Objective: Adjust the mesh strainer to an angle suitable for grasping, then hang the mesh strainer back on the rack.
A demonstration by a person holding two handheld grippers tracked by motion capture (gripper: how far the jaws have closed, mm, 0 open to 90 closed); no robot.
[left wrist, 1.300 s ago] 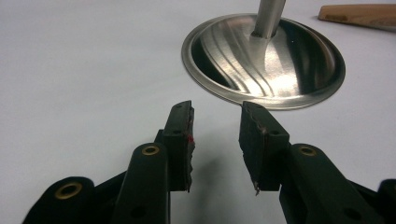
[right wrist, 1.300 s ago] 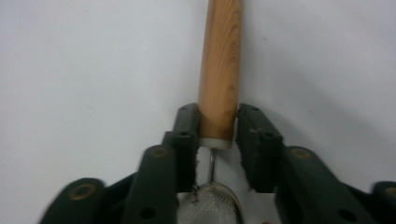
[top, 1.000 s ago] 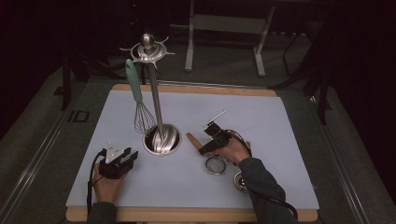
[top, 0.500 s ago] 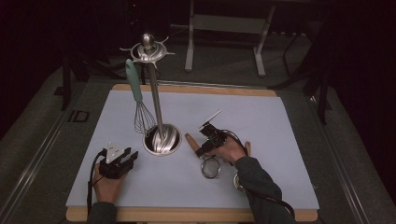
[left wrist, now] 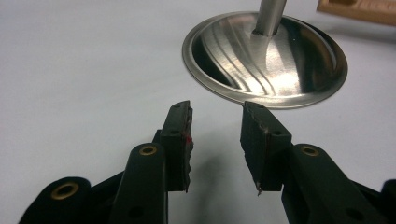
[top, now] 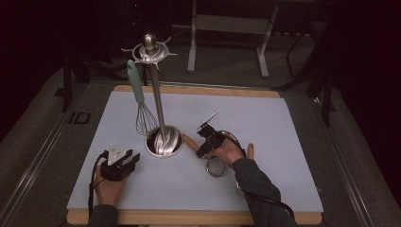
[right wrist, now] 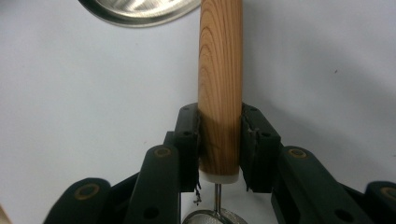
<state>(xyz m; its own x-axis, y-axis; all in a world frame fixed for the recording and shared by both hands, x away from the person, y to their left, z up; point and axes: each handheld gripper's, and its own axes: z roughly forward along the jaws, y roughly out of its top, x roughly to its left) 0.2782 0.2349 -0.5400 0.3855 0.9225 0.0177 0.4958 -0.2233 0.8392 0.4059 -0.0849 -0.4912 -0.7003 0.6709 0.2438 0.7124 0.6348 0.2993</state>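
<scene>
My right gripper [right wrist: 219, 142] has just been closing its jaws, and in the right gripper view they now pinch the wooden handle [right wrist: 220, 84] of a small strainer, whose metal mesh ring [top: 213, 168] lies on the white mat [top: 283, 132] just right of centre in the high view, below my right hand. The handle runs up the middle of the right gripper view toward the utensil stand's steel base [right wrist: 140, 11] at the top edge. My left gripper [left wrist: 215, 140] rests at the lower left of the high view, jaws spread with nothing between them, near that base. A teal-handled whisk [top: 139, 101] hangs from the stand.
</scene>
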